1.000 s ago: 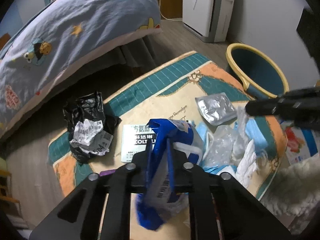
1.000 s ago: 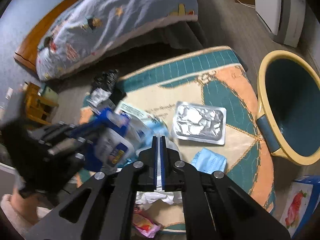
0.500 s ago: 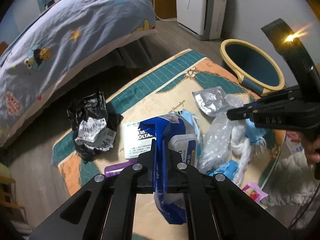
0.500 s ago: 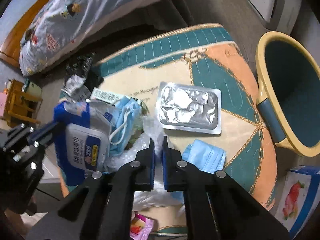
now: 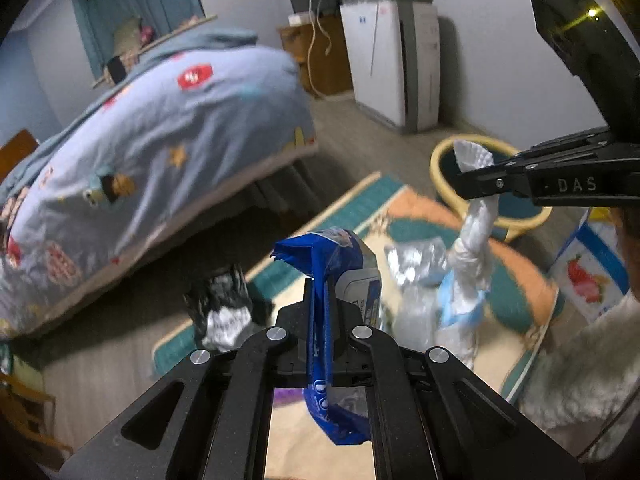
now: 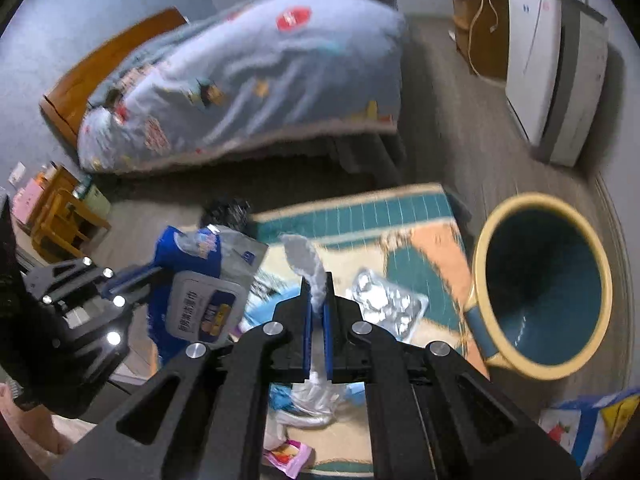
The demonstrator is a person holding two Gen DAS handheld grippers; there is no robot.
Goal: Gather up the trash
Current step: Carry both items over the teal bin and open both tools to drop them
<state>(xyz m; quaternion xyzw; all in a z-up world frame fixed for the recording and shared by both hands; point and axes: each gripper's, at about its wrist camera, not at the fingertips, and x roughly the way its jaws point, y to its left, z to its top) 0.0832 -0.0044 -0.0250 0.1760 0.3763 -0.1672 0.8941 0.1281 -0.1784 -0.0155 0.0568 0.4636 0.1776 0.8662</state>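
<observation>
My left gripper (image 5: pixel 320 292) is shut on a blue wet-wipes pack (image 5: pixel 348 276), which hangs off the rug. In the right wrist view that left gripper (image 6: pixel 154 271) is at the left with the pack (image 6: pixel 204 296). My right gripper (image 6: pixel 317 288) is shut on a crumpled clear plastic bag (image 6: pixel 306 258). From the left wrist view the right gripper (image 5: pixel 466 186) holds the bag (image 5: pixel 476 236) up, with a blue face mask (image 5: pixel 456 306) dangling under it. The yellow-rimmed teal bin (image 6: pixel 544 288) stands to the right, behind the bag (image 5: pixel 440 160).
A foil blister pack (image 6: pixel 384 308), a black crumpled bag (image 5: pixel 224 304) and a pink wrapper (image 6: pixel 288 452) lie on the rug (image 6: pixel 360 208). The bed (image 5: pixel 160 140) fills the left. A white appliance (image 5: pixel 396 68) stands by the wall, and a strawberry-print box (image 5: pixel 588 276) at the right.
Both grippers have risen from the rug. The left carried the wipes pack up; the right pulled the plastic bag up with the mask hanging below. Both views now tilt up more toward the room.
</observation>
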